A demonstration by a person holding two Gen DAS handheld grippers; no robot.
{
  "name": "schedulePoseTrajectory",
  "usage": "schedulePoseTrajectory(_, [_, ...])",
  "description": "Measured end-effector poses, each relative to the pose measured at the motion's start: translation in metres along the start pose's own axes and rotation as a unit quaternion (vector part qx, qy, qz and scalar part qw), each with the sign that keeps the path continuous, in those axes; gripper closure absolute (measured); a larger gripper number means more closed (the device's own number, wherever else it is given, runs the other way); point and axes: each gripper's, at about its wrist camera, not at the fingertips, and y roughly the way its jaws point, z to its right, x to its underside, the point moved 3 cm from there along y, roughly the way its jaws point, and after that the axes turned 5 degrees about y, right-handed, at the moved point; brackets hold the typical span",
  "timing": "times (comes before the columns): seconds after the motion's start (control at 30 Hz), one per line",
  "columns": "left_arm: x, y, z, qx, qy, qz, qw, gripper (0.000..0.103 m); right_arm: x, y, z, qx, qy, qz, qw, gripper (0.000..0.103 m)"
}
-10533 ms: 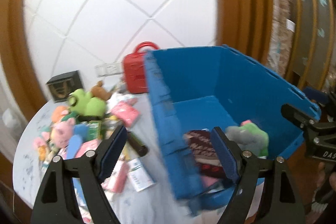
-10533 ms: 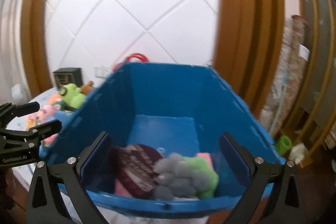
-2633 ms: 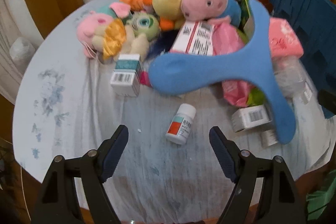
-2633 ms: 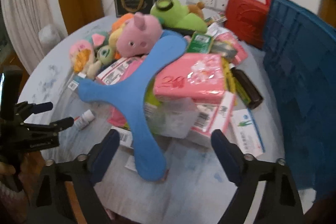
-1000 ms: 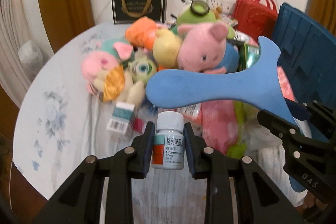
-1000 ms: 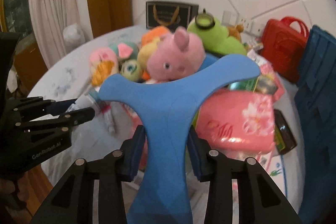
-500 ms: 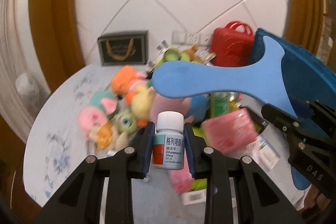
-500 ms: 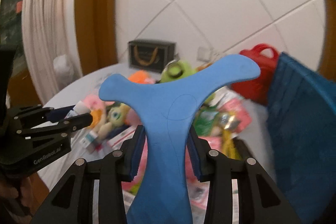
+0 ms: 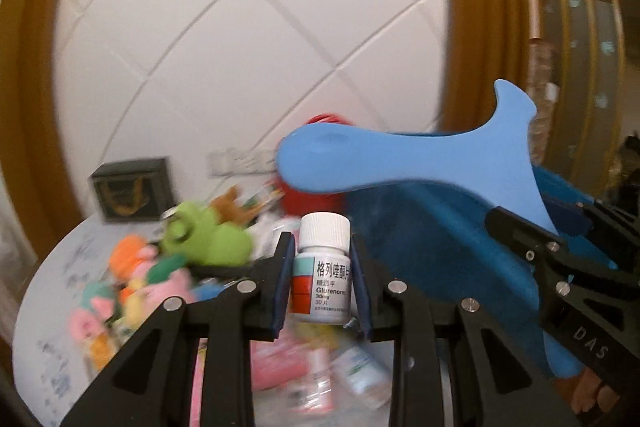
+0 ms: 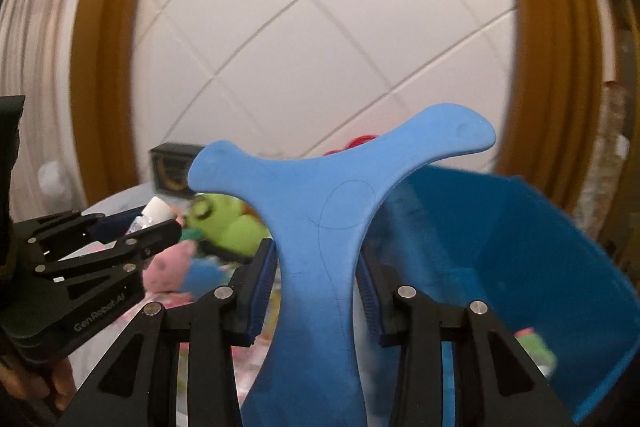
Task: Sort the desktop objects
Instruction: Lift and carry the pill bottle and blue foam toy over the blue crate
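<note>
A: Where do the two views sit?
B: Each looks forward along its own claw, tilted slightly down, high above the table.
A: What do they share?
B: The blue bin, the green plush left of it, and the white tiled wall behind.

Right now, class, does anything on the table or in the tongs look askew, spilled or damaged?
Nothing looks damaged or spilled. The medicine bottle stands upright in the left tongs; the blue boomerang sits straight in the right tongs. The table pile is blurred.
</note>
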Motion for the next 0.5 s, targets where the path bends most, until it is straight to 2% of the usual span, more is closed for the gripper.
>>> schedulePoseTrajectory(0.13, [-0.031, 0.013, 0.072, 0.038, 0.011, 0.018, 0.999, 0.076, -0.012, -0.024, 0.066, 0.037, 0.003, 0.01, 0.999, 0.064])
schedulePoseTrajectory(0.23, [-0.046, 0.024, 0.123, 0.061, 0.02, 0.018, 0.9978, 0.076, -0.017, -0.036, 0.115, 0.066, 0.001, 0.01, 0.998, 0.064])
schedulePoseTrajectory(0.4, [-0.057, 0.052, 0.193, 0.083, 0.049, -0.007, 0.9953, 0.076, -0.01, -0.026, 0.194, 0.105, 0.001, -0.033, 0.994, 0.064])
schedulePoseTrajectory(0.5, [-0.055, 0.064, 0.226, 0.089, 0.072, -0.024, 0.9931, 0.076, 0.001, -0.008, 0.222, 0.115, 0.003, -0.062, 0.991, 0.064])
